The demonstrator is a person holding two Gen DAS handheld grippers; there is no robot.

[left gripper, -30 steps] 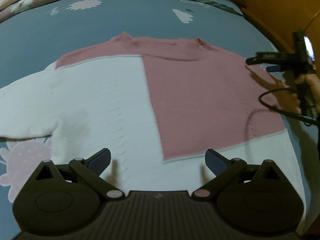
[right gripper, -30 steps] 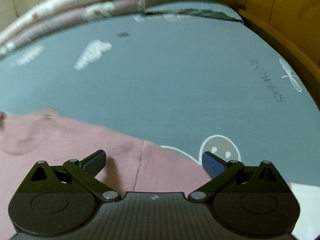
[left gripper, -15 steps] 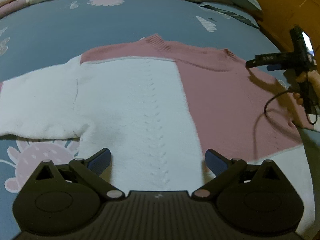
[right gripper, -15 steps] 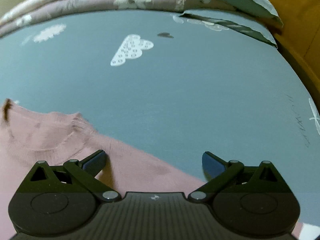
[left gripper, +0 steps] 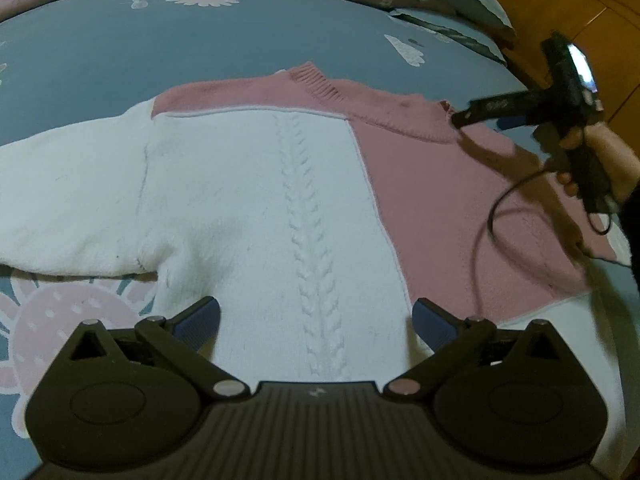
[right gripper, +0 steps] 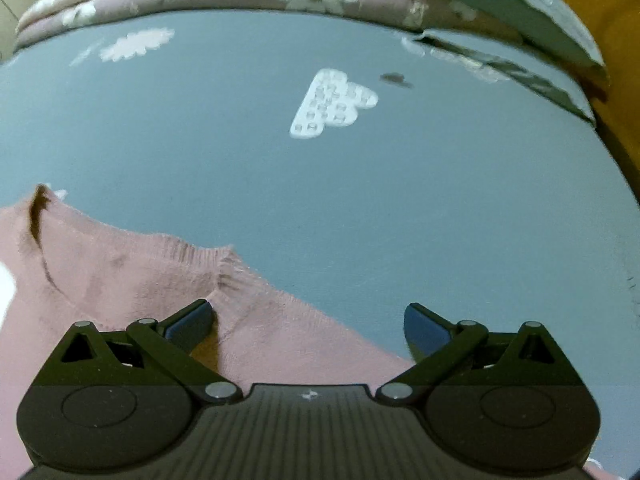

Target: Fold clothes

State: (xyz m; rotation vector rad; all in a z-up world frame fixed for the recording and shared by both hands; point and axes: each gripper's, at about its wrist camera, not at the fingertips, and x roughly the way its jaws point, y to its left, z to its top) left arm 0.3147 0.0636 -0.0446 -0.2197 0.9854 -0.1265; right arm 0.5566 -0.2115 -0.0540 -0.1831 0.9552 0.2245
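sweater [left gripper: 280, 184] flat on blue bedsheet [left gripper: 120, 60], collar at far edge | left gripper [left gripper: 315, 322] wide open, empty, over sweater's white hem | right gripper [right gripper: 308, 322] wide open, empty, at sweater's pink shoulder beside collar

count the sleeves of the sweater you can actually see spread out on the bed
1. A white sleeve stretches out flat from the sweater, beside the left gripper. The other sleeve is not visible; it may be hidden under the pink panel near the right gripper.
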